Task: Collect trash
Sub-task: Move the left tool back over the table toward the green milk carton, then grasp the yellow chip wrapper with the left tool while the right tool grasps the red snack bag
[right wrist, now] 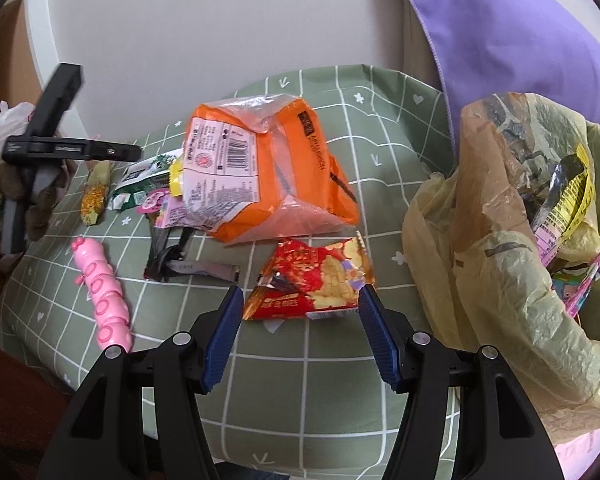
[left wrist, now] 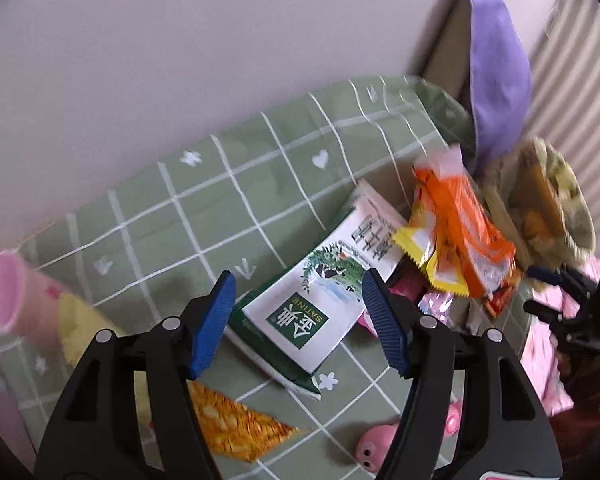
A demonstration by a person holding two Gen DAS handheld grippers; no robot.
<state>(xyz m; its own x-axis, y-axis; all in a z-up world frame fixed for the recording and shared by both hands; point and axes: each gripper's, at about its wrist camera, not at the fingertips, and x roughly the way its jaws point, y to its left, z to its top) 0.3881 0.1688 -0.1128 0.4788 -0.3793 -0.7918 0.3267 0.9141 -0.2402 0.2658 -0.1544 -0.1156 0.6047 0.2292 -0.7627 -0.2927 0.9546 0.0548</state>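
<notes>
**A:** Which piece goes next, and which hand is better placed for it?

**B:** The red snack wrapper [right wrist: 312, 280], I'd say. It lies flat on the green checked cloth [right wrist: 268, 380] of the bench, straight ahead of my right gripper [right wrist: 300, 336], just past the tips and sitting between the two blue fingers [right wrist: 220, 344]. Those are spread wide with nothing in them. The left gripper [left wrist: 298, 324] is also released and empty, and it faces a different item: the white-and-green Satine packet [left wrist: 316, 300].

**A:** How does the wrapper lie?

**B:** Its long axis runs side to side, across the line of my fingers, so it spans nearly the whole gap between them. The crumpled, torn end points left, the yellow printed end right. I judge I would close across its length, or turn the wrist to pinch the shorter way.

**A:** And the Satine packet?

**B:** Its long axis runs diagonally away from the left gripper, near end low, far end towards the orange bag [left wrist: 460, 232].

**A:** Where does it all go?

**B:** The yellow trash bag [right wrist: 512, 264] stands open just right of the red wrapper, with wrappers inside already.
</notes>
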